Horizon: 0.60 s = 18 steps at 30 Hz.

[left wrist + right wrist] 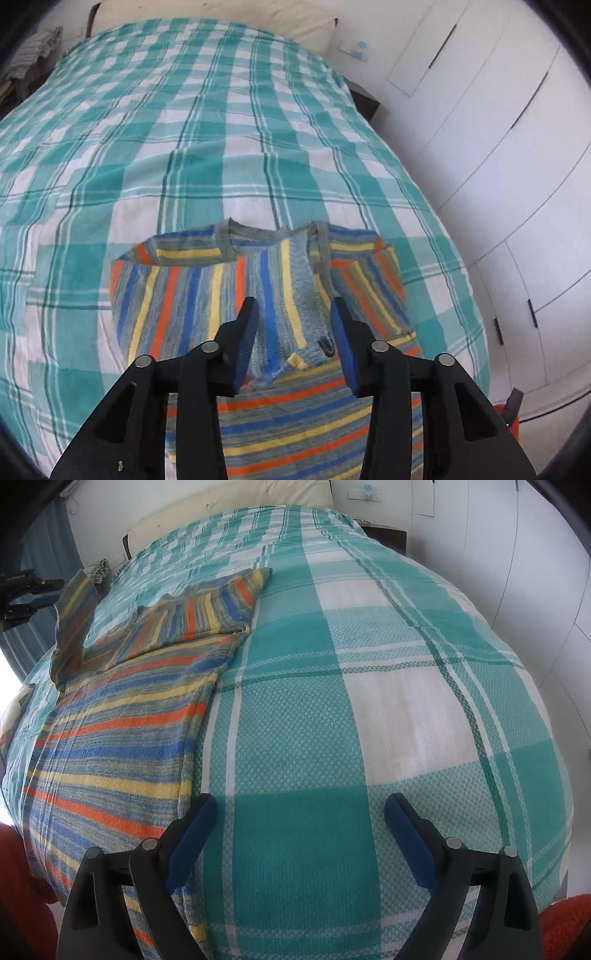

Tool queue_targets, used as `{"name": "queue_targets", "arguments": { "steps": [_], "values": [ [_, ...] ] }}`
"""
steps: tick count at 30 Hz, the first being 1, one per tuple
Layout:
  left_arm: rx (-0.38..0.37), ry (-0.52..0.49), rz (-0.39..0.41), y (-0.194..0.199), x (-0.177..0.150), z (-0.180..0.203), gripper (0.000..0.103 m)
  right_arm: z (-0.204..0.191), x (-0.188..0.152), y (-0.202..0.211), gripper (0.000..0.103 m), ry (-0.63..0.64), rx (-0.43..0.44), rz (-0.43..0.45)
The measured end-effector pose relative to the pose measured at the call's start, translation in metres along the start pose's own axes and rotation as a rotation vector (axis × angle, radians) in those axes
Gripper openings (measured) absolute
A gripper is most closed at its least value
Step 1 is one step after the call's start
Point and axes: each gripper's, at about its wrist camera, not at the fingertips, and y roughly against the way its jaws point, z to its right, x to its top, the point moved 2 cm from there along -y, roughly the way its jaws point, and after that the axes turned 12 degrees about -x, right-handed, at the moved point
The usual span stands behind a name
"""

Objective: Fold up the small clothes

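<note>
Sleeves in, body fold next

My left tool hangs half-open over the striped sweater on the bed, gripping nothing; my right tool gapes wide and empty beside its hem. I'd grab the near hem next.

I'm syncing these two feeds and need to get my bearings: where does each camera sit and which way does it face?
Left wrist view: sits on the left tool, looking forward and down over the striped sweater toward the headboard; only its black fingers with blue pads show, sleeve between them.
Right wrist view: sits on the right tool, angled down at the checked bedspread; own open fingers show, plus the left tool at far left.
Shared: sweater, bedspread, white wardrobe.
</note>
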Motion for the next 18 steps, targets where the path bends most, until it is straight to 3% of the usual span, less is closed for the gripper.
{"name": "queue_targets", "arguments": {
  "steps": [3,6,8,12,14,15,16,18],
  "values": [
    [0.002,0.126,0.088,0.009,-0.001,-0.035,0.062,0.003,-0.001,0.001,0.092,-0.008,0.014,-0.003],
    [0.121,0.254,0.166,0.02,-0.017,-0.077,0.062,0.002,-0.002,0.0,0.092,-0.007,0.015,-0.008],
    [0.223,0.249,0.139,0.009,-0.033,-0.095,0.064,0.001,-0.001,-0.002,0.093,-0.005,0.012,-0.011],
    [0.412,0.209,-0.064,-0.047,-0.093,-0.133,0.068,-0.002,-0.001,-0.003,0.095,0.008,0.0,-0.006],
    [0.409,0.138,0.01,-0.042,-0.107,-0.131,0.073,-0.003,-0.002,-0.003,0.095,0.022,-0.007,-0.005],
    [0.442,0.137,0.002,-0.037,-0.109,-0.13,0.084,-0.004,-0.002,-0.003,0.095,0.027,-0.012,-0.003],
    [0.464,0.153,-0.009,-0.032,-0.109,-0.13,0.086,-0.004,-0.003,-0.003,0.095,0.03,-0.014,-0.003],
    [0.43,0.163,0.032,-0.009,-0.111,-0.121,0.085,-0.004,-0.001,-0.004,0.095,0.03,-0.014,-0.007]
  ]
}}
